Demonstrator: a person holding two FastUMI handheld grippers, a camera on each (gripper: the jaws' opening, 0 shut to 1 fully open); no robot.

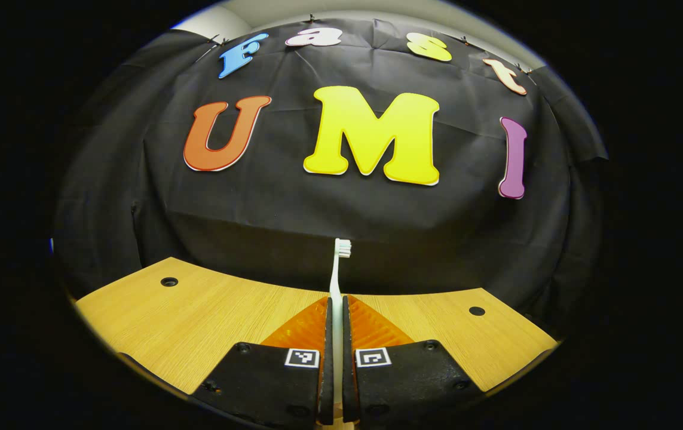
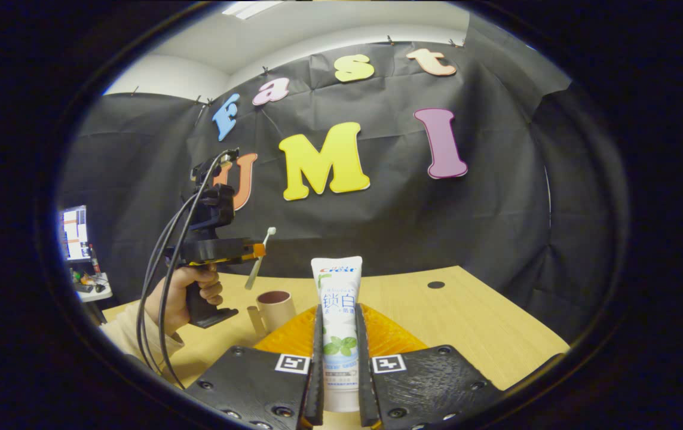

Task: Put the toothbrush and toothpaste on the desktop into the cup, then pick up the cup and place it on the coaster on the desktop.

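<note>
Left claw (image 1: 336, 310) is clamped on the slim white plastic toothbrush (image 1: 336, 280) — handle pinched between both fingers, standing upright, white-bristled head up top against the black cloth wall. Below, the light wooden table (image 1: 198, 316) — two small dark holes in it.

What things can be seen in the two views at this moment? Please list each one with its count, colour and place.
toothbrush: 1, white, upright between the left gripper's fingers, bristles on top
toothpaste: 1 tube, white with green leaves, upright between the right gripper's fingers
cup: 1, tan with a handle, on the desktop below the toothbrush
desktop: 1, light wood, with round holes
monitor: 1, lit, far left of the right gripper view
cables: several, black, hanging from the left gripper
hand: 1, around the left gripper's handle, pale sleeve
left gripper: 1, shut on the toothbrush
right gripper: 1, shut on the toothpaste
</note>
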